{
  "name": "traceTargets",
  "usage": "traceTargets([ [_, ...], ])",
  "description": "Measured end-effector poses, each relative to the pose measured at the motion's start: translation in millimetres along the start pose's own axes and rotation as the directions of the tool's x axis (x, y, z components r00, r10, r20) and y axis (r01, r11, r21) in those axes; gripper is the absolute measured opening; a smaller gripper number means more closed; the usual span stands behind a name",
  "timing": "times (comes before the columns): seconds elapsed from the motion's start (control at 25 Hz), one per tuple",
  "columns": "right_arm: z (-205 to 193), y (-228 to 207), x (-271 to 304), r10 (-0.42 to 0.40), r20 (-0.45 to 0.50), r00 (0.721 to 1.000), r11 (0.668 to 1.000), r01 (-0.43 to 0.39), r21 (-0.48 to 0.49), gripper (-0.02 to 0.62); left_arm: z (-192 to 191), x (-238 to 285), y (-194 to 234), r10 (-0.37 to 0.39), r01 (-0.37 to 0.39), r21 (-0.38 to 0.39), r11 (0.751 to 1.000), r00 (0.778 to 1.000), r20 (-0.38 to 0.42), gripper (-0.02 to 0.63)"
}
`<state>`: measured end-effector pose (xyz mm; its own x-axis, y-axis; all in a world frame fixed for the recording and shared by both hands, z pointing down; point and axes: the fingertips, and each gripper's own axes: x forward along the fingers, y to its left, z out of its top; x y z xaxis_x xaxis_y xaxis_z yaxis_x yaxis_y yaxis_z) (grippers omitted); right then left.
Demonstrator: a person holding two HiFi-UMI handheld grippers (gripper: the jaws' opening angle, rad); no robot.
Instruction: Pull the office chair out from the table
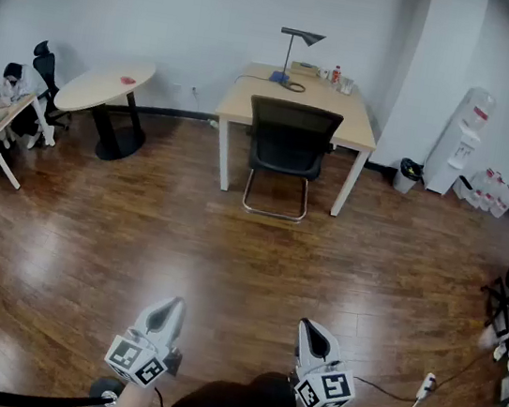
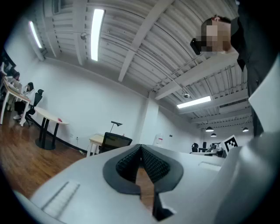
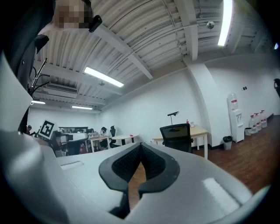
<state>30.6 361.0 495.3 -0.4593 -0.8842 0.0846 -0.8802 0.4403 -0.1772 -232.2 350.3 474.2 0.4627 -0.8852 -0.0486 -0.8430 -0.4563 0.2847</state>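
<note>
You are holding the left gripper [image 1: 171,305] and the right gripper [image 1: 305,329] level above the brown wooden floor [image 1: 227,260], both with jaws pressed together on nothing. The black mesh-backed office chair [image 1: 288,144] is sitting tucked in at the near edge of the light wooden rectangular table [image 1: 252,93], well apart from both grippers.

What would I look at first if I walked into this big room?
Probably the black office chair, tucked up against the pale wooden desk by the far wall, with a thin black lamp standing on the desk. Close up, at the bottom of the head view, the left gripper and the right gripper point toward the chair across the shiny wooden floor, both shut and empty.
</note>
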Motion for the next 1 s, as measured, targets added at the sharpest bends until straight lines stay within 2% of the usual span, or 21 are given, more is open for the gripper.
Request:
traceTargets([
  [0.28,-7.3,-25.2,19.8,-0.048,-0.013,0.999,0.998,0.049,0.043,0.014,-8.4,11.5,19.0,0.019,-0.019,-0.011,1.0,1.0,-0.016,0.002],
  [0.52,-4.9,-51.8,51.0,-0.031,-0.012,0.999,0.998,0.031,0.049,0.014,-5.6,37.4,31.4,0.053,-0.053,0.004,0.999,0.999,-0.006,0.002],
  [0.76,8.3,-93.1,96.0,-0.015,0.023,1.0,0.998,0.014,0.065,0.014,1.6,86.6,42.9,0.082,-0.082,0.029,0.996,0.997,0.008,0.002],
  [1.0,36.7,-152.2,129.9,-0.028,0.056,0.998,0.998,0.025,0.05,0.014,9.9,163.1,35.2,0.056,-0.057,0.05,0.997,0.998,0.02,0.002],
])
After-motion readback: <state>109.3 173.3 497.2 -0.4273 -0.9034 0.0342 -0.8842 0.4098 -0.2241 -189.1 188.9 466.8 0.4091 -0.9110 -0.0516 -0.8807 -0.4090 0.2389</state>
